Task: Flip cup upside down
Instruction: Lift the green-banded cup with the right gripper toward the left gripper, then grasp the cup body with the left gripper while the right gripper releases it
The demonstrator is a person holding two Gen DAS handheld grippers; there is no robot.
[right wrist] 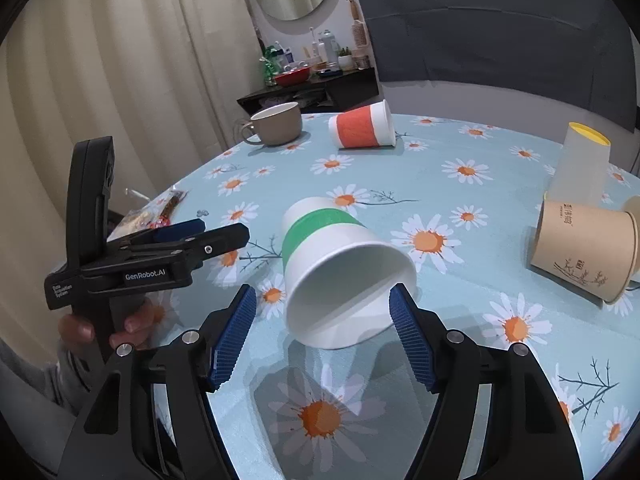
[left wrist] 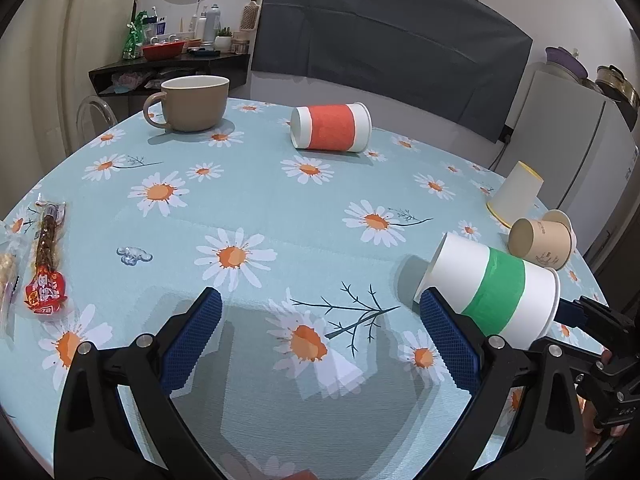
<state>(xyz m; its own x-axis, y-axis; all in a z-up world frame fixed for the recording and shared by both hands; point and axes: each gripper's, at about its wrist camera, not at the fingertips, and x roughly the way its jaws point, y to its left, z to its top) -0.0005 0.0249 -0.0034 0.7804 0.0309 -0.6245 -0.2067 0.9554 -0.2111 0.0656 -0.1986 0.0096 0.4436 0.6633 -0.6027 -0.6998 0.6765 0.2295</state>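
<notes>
A white paper cup with a green band (right wrist: 320,256) lies on its side on the daisy tablecloth, its mouth toward my right gripper (right wrist: 323,306). That gripper is open, its blue pads on either side of the cup's rim, not clamping it. The same cup shows in the left wrist view (left wrist: 496,288), just beyond my left gripper's right finger. My left gripper (left wrist: 320,312) is open and empty above the cloth; it also shows in the right wrist view (right wrist: 216,236), left of the cup.
A cup with a red band (left wrist: 332,126) lies on its side at the back. A brown mug (left wrist: 192,102) stands upright back left. An upside-down yellow-rimmed cup (left wrist: 516,194) and a brown paper cup on its side (left wrist: 540,244) are at the right. Snack packets (left wrist: 46,264) lie at the left edge.
</notes>
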